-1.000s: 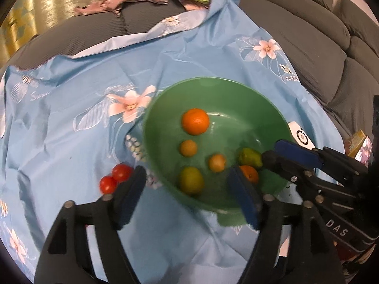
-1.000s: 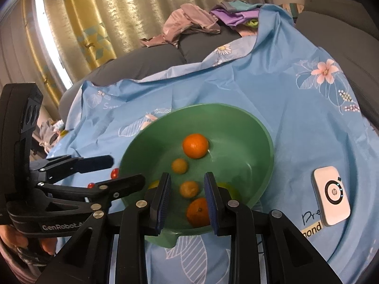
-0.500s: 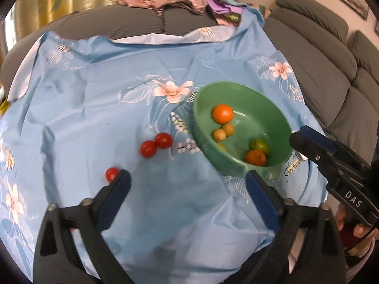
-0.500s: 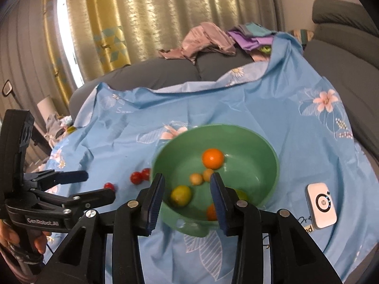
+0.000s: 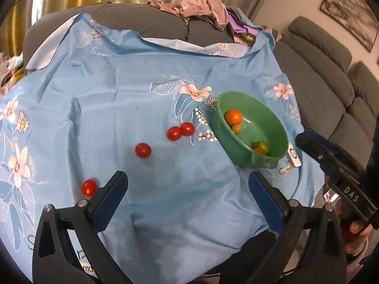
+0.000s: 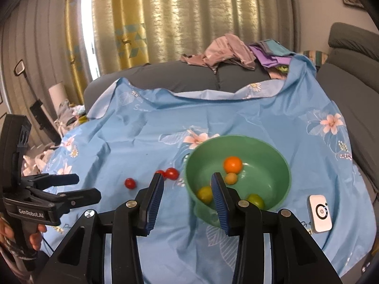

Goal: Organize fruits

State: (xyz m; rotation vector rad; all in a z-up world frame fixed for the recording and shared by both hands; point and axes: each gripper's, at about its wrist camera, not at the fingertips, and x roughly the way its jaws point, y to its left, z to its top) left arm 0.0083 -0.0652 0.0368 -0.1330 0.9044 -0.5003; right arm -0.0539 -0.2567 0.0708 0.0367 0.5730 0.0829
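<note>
A green bowl (image 5: 246, 158) (image 6: 281, 189) on the blue floral cloth holds an orange (image 5: 233, 117) (image 6: 232, 164), a smaller orange fruit (image 6: 231, 178) and yellow-green fruits (image 6: 205, 194). Several red tomatoes lie on the cloth left of the bowl: a pair (image 5: 180, 131) (image 6: 171, 173), one alone (image 5: 142, 150) (image 6: 130, 183), and one (image 5: 89, 187) by my left fingertip. My left gripper (image 5: 187, 189) is open and empty, held above the cloth's near edge. My right gripper (image 6: 186, 184) is open and empty, in front of the bowl's near rim.
A small white device (image 6: 319, 213) (image 5: 293, 156) lies right of the bowl. A pile of clothes (image 6: 236, 52) sits on the grey sofa behind. The cloth (image 5: 118, 94) drapes over the sofa seat; its edges fall off at front and right.
Both grippers have pulled back and up from the bowl. The right gripper's jaws have widened. The left view has swung left, bringing more tomatoes into view.
</note>
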